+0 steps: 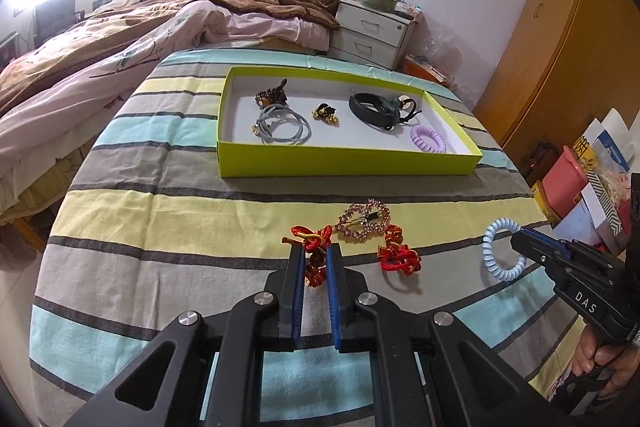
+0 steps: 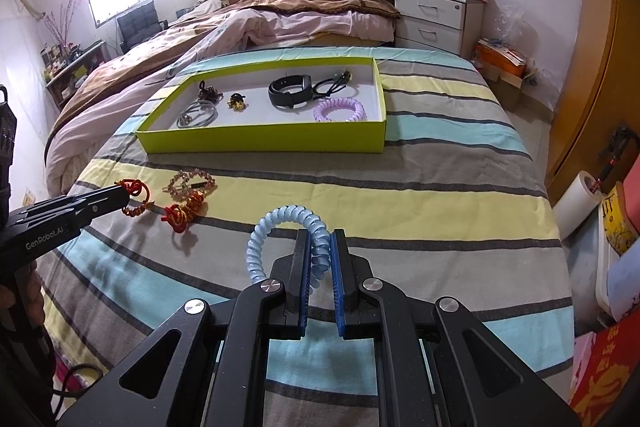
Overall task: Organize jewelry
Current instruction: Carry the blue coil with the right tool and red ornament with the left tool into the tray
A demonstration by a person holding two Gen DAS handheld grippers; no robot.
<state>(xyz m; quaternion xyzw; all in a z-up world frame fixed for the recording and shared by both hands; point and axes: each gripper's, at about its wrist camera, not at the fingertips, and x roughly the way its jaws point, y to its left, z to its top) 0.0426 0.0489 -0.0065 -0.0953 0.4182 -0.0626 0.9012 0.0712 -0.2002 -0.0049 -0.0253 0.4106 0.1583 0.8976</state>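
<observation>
In the green tray, at twelve o'clock on the striped cloth, six pieces already lie, among them grey hair ties, a black wristband and a purple coil tie. Nearer, the left gripper pinches a red knotted ornament, and the right gripper clamps a blue coil tie (both look ready to carry over). Left on the cloth: a pink heart hair clip and a second red ornament, at one o'clock of the left gripper.

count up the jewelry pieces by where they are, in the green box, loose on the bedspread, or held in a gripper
In the green box: 6
Loose on the bedspread: 2
Held by the left gripper: 1
Held by the right gripper: 1
Total: 10
</observation>
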